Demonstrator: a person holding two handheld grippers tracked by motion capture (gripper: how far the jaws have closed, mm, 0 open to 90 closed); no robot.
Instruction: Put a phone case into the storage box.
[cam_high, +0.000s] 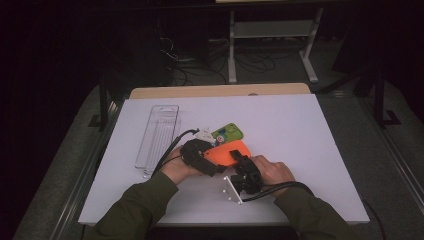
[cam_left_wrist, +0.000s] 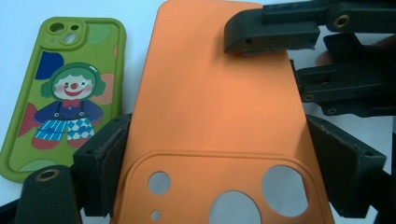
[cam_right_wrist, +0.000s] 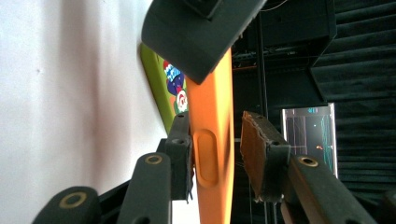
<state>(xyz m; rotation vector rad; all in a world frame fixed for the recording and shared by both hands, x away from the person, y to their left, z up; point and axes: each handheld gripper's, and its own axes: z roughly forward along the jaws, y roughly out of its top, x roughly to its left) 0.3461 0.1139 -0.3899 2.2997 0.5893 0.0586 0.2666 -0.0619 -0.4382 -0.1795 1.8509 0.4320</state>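
No brand name or readable writing is seen on either phone case; the green case carries only a cartoon clown with a green wig and blue overalls, printed on its back.

In the left gripper view, the orange case is seen back-up in the centre of the frame, its camera cut-outs at the lower edge. The left gripper is set around the case's camera end: one of its fingers lies against the case's left edge at lower left, while the other sits at lower right just beside the right edge, where contact cannot be told for certain. The case appears to be held across its width.

In the right gripper view, the orange case is seen edge-on, running up the middle of the frame. The right gripper straddles this edge, with one pad touching the case and the brown-faced pad standing slightly apart from it, so the fingers are narrow but not closed on the case.

In the high view, both grippers meet at the orange case just below the frame's centre on the white desk. The green case lies just beyond it, and a clear plastic tray rests at centre left.
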